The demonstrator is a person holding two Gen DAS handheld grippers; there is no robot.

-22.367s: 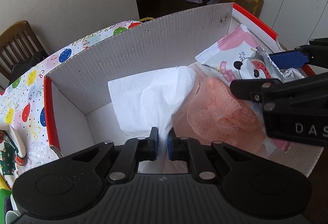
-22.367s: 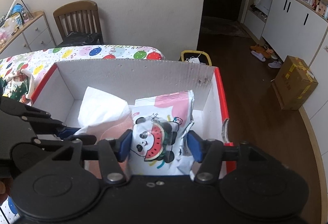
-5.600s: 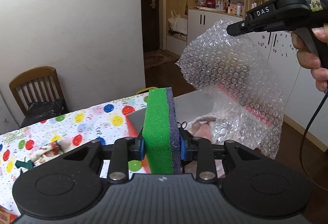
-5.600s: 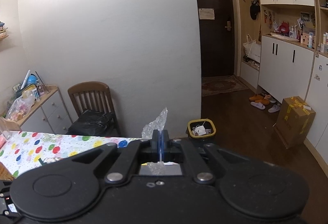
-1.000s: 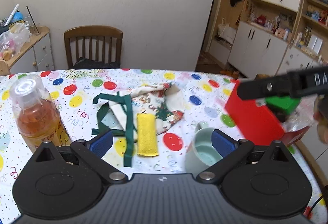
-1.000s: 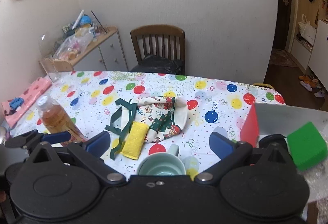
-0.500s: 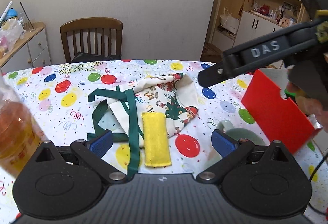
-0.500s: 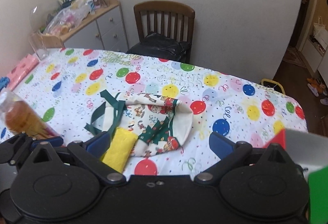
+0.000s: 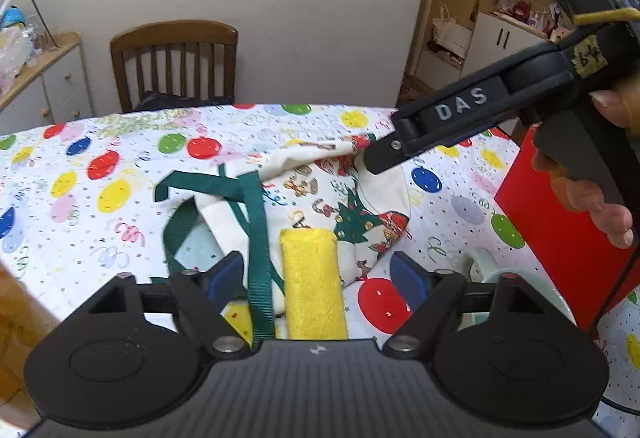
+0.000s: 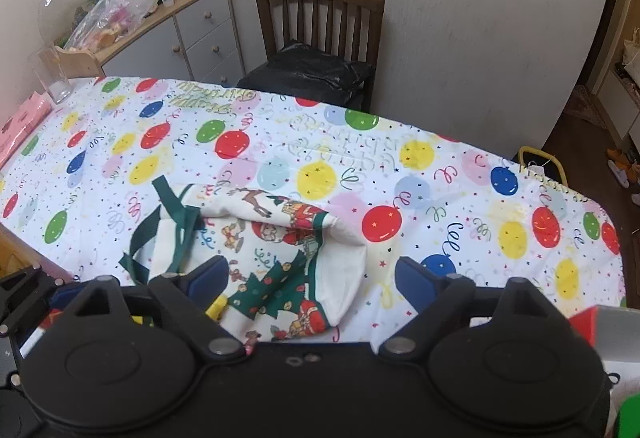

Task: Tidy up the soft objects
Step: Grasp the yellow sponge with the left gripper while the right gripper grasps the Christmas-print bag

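- Left hand-held gripper (image 9: 318, 280): the jaws are closing but do not yet press on anything. Between them lie the yellow sponge cloth (image 9: 312, 286) and a green strap (image 9: 258, 246) of the printed cloth bag (image 9: 320, 193).
- Right hand-held gripper (image 10: 308, 286): the jaws are closing around the folded body of the printed cloth bag (image 10: 280, 254). No pad contact is visible, so treat the bag as not yet gripped.
- Change from a second ago: both jaws then stood at full width and the grippers were farther back, near the red box (image 9: 560, 238). Both have since come down over the table (image 10: 280, 141), onto the bag and the yellow cloth.
- Earlier still, the left gripper carried a green sponge and the right one a sheet of bubble wrap. A green corner (image 10: 628, 418) shows at the lower right edge of the right wrist view; judged from this, the sponge is already stowed.
- Position of the task items: the bag lies crumpled at mid-table, and the yellow cloth rests on its near edge. The red box stands at the right end of the table.
- A pale green mug (image 9: 488, 270) sits just right of the left gripper.
- Judgement: the next pick is starting. The strap may be caught together with the yellow cloth.
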